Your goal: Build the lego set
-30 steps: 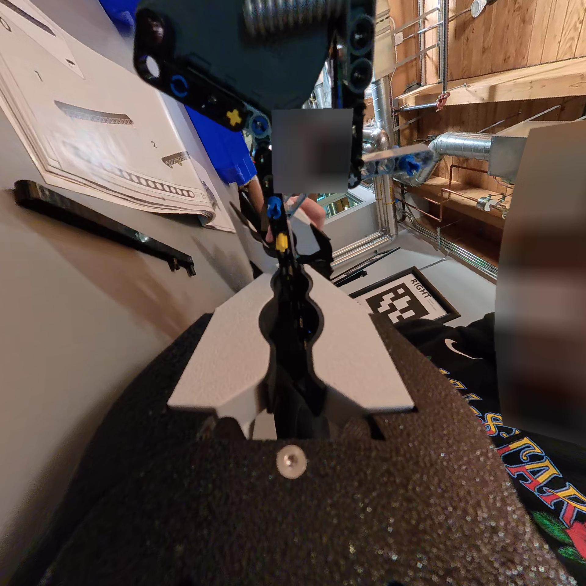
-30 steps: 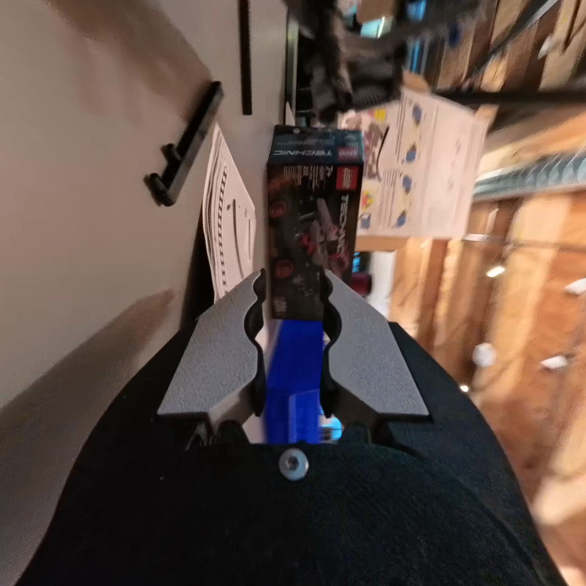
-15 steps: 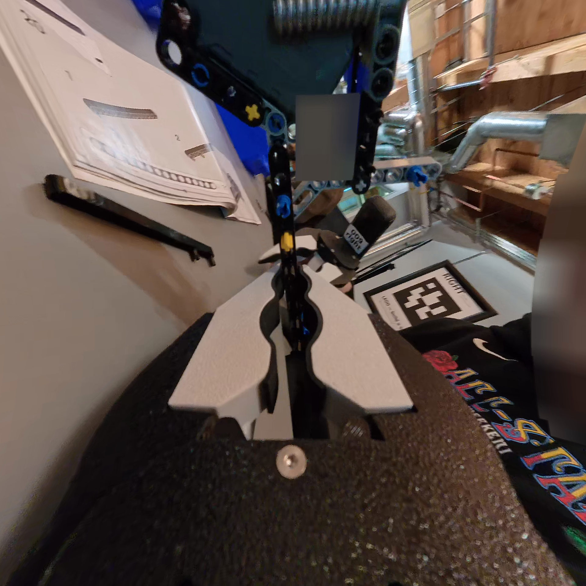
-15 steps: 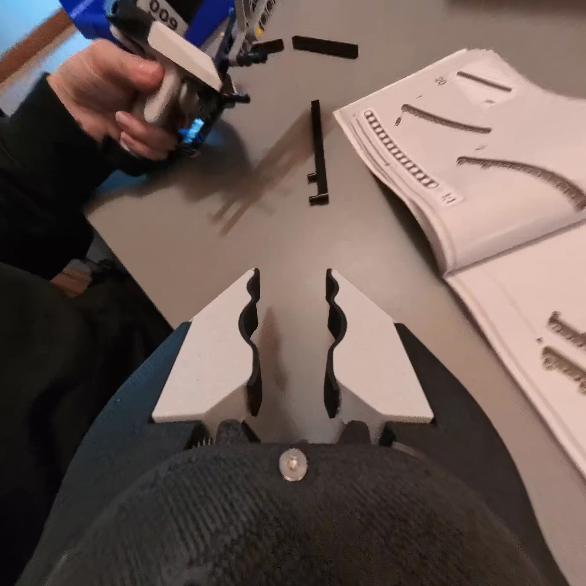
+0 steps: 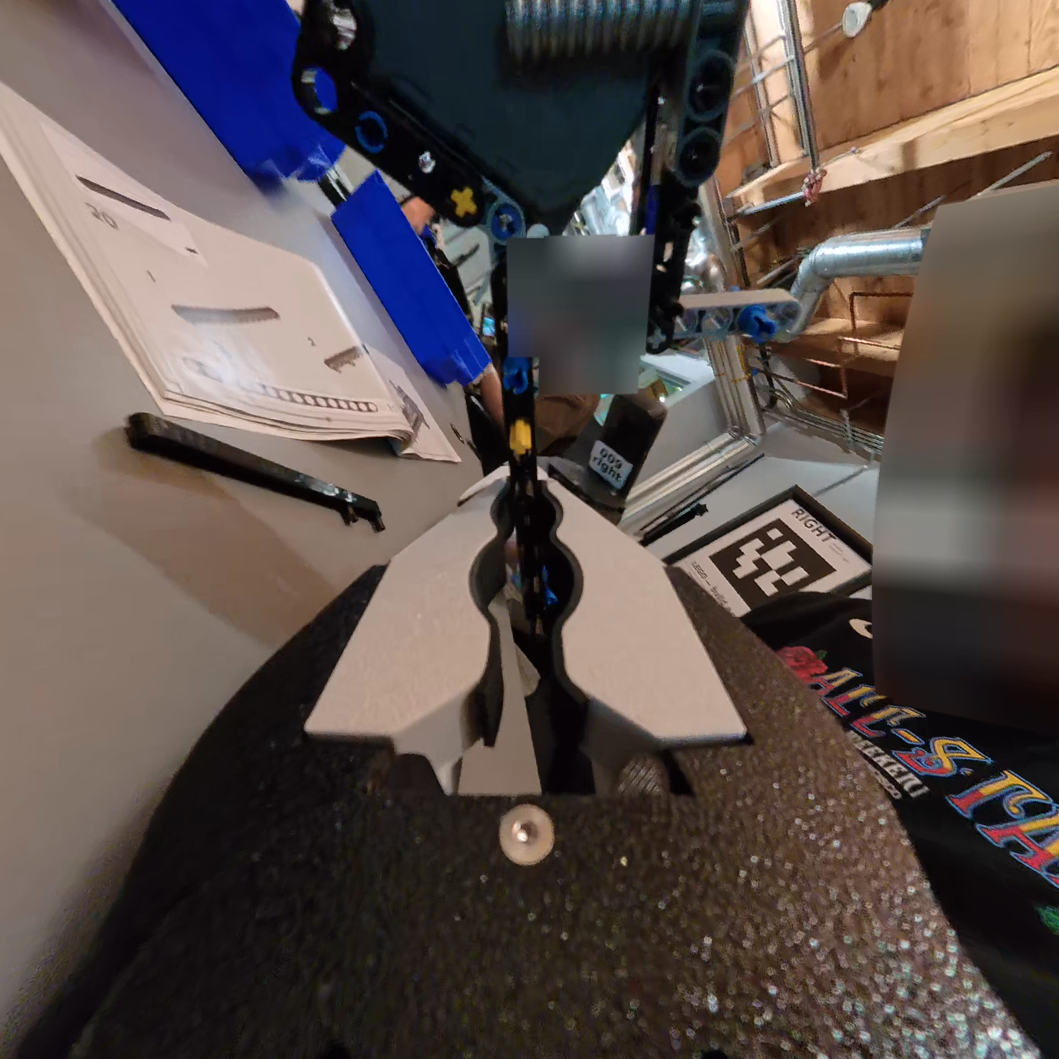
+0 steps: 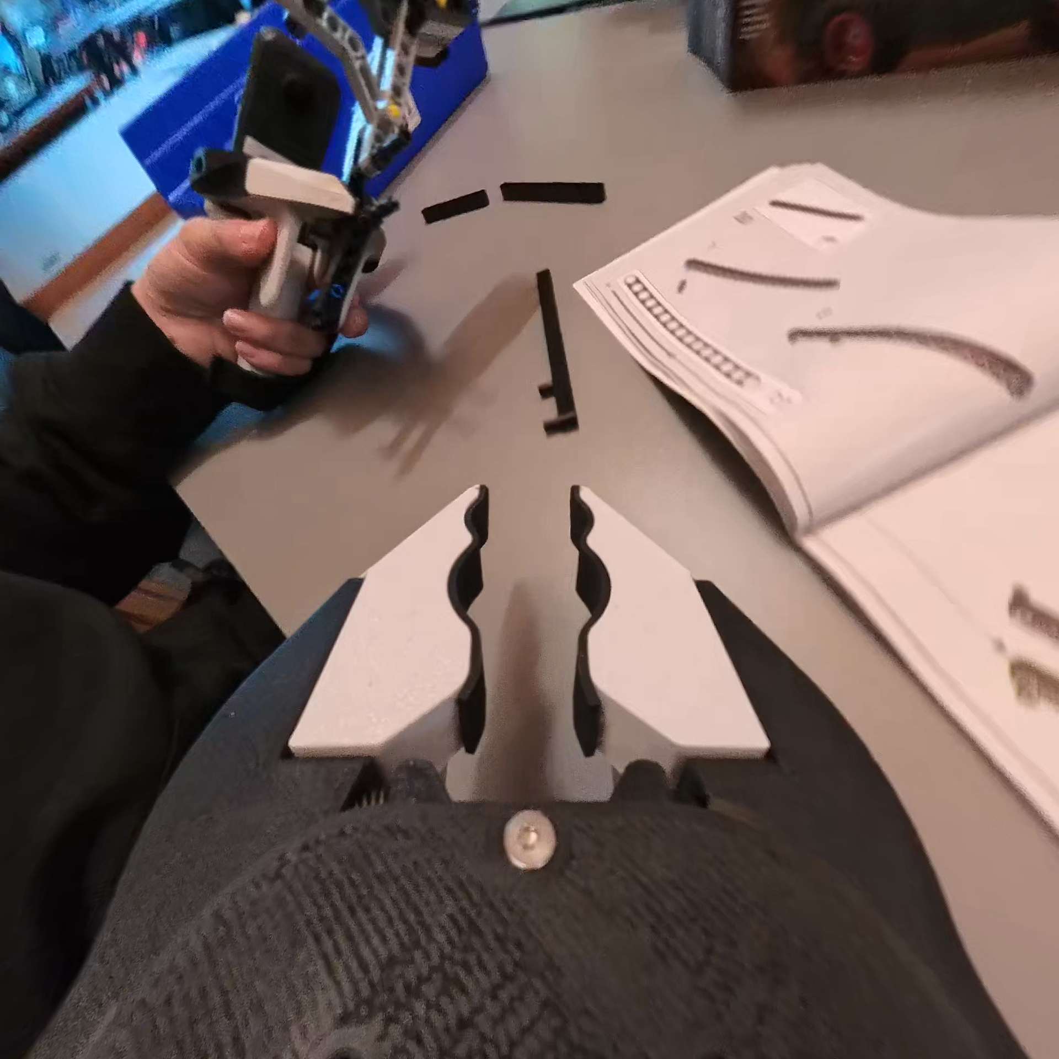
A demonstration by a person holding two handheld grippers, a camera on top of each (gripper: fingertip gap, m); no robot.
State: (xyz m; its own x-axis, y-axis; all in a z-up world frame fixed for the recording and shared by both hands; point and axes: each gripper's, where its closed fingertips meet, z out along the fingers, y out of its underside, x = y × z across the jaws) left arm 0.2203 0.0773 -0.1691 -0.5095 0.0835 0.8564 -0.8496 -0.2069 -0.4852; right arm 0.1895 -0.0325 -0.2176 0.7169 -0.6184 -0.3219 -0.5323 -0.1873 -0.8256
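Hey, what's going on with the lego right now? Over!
Left gripper shut on lego model, held up. Right gripper open, empty, above long black piece. Nothing between. Over.

The desk (image 6: 630,114) looked smooth and matt grey; the booklet (image 6: 859,355) was paper, the black beam (image 6: 555,344) plastic.

Layout relative to the right gripper (image 6: 528,493), which hangs over the table (image 6: 630,114). Directly ahead of its tips lies a long beam (image 6: 557,349); beyond that, two short beams (image 6: 455,206) (image 6: 553,192) lie end to end. The open instruction booklet (image 6: 859,344) lies to the right. Ahead and left, a hand (image 6: 229,298) holds the left gripper (image 5: 524,487), from which the lego assembly (image 5: 516,114) projects forward, with a bin (image 6: 229,114) behind. A box (image 6: 859,40) sits far ahead on the right.
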